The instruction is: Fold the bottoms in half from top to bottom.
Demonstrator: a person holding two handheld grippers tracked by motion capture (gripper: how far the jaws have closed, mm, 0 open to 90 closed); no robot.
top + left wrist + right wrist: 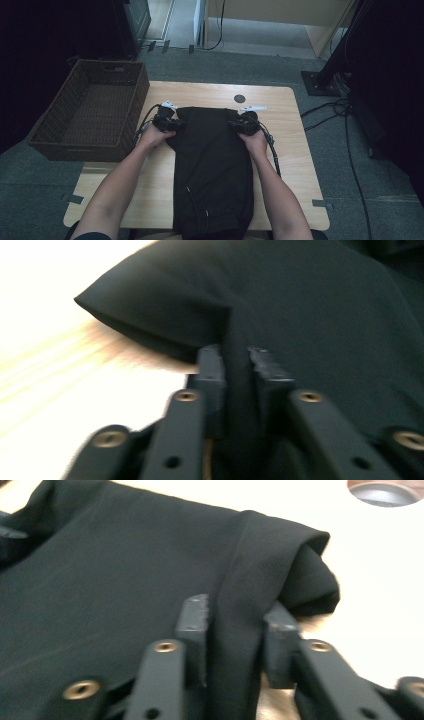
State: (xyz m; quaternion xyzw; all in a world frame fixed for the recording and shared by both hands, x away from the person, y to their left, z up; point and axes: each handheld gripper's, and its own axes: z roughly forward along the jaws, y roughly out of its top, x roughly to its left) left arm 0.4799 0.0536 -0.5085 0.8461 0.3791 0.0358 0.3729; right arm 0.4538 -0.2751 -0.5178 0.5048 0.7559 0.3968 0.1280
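The black garment (212,170) lies lengthwise down the middle of the wooden table (295,165), its near end hanging over the edge by us, and we have it pinched at its two far corners: the left gripper (235,371) is closed tight on a ridge of cloth at one corner, and the right gripper (235,622) is clamped on the folded hem at the other. We judge the grasp is made and the fold is next, which calls for lifting both corners together and keeping them level. The wicker basket (90,112) stands empty to the left of the garment.
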